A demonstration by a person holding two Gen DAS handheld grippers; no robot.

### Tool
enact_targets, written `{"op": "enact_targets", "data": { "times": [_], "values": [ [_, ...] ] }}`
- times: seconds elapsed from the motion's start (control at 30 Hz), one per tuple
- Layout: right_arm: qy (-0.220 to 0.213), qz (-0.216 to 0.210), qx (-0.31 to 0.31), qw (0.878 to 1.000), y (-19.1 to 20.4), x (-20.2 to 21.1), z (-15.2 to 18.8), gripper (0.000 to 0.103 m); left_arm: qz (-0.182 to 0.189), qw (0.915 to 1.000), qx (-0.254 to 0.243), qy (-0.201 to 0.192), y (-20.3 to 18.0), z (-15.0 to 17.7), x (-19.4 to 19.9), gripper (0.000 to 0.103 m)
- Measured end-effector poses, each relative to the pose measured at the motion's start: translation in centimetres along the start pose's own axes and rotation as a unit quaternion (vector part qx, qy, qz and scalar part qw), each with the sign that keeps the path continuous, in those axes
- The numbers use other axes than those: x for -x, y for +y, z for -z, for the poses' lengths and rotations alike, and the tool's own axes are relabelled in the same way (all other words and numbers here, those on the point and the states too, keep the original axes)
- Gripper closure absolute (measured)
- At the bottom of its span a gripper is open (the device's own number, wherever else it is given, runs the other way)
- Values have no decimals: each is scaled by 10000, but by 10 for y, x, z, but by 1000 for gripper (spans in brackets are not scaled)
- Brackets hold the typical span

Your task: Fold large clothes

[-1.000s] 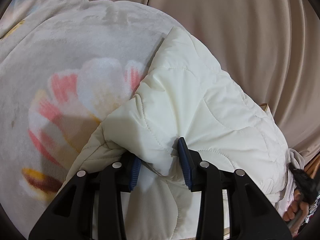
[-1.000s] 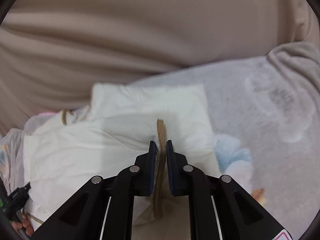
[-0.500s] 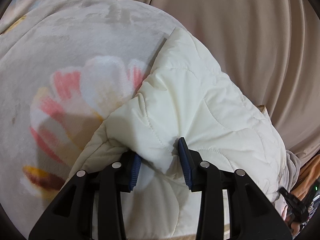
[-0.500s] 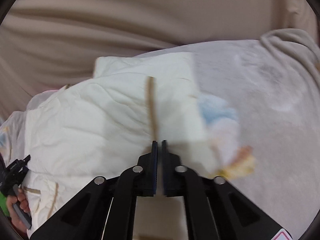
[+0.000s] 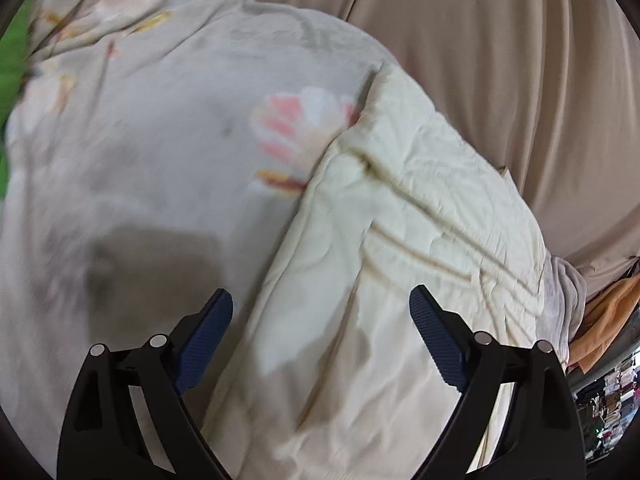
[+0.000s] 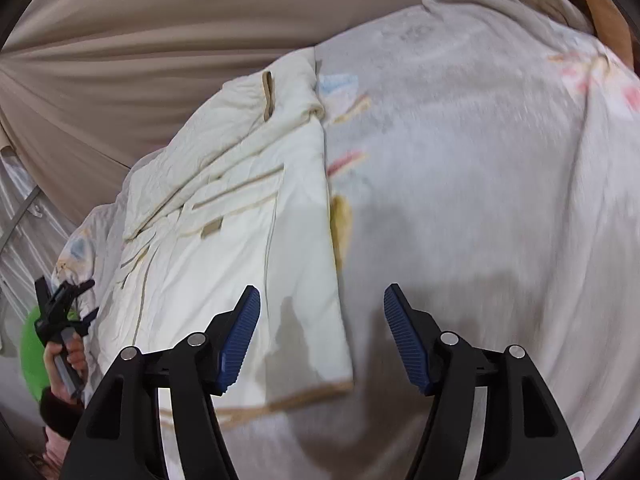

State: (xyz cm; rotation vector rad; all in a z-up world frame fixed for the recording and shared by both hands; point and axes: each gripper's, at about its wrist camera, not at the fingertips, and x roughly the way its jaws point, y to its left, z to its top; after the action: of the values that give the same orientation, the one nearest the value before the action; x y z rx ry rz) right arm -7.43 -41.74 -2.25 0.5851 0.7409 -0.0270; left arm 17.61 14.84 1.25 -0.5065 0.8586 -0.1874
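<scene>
**Both grippers let go of the folded jacket**

Since a moment ago, both grippers have released the cream quilted jacket (image 5: 404, 248) and drawn back from it; their jaws have just been opening, and nothing is pinched between them.

Seen from its own camera, the left gripper (image 5: 320, 312) points down at a slant with fingers (image 5: 206, 332) spread wide, hovering over the jacket's near left edge. In its own view the right gripper (image 6: 322, 308) also tilts downward, fingers (image 6: 404, 336) apart, above the jacket's lower right corner and its tan trim.

Folded into a rough rectangle, the jacket lies on a pale floral blanket (image 6: 460, 180) (pink and yellow blooms, somewhat blurred). Beige draped fabric (image 5: 500, 60) rises behind. From the right view, a hand (image 6: 66, 356) grips the left gripper's handle at the far left, beside something green (image 6: 34, 348). Orange cloth (image 5: 608, 312) shows at the left view's right edge.
</scene>
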Motion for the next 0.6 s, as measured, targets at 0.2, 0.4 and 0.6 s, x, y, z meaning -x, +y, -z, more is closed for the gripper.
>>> {"op": "enact_targets", "data": {
  "times": [0.2,0.4,0.6],
  "values": [
    [104,-238,52,9996,13,-9,23,33,-26,9998,-160,113,16,40,15,15],
    [111,-291,223,9993,26,-15,30,40,-190,9982,-556,134,0,52,13,35],
    [61,-269,207,9994,28,-17,31,91,201,9985,-440,261,2,53,17,82]
  ]
}}
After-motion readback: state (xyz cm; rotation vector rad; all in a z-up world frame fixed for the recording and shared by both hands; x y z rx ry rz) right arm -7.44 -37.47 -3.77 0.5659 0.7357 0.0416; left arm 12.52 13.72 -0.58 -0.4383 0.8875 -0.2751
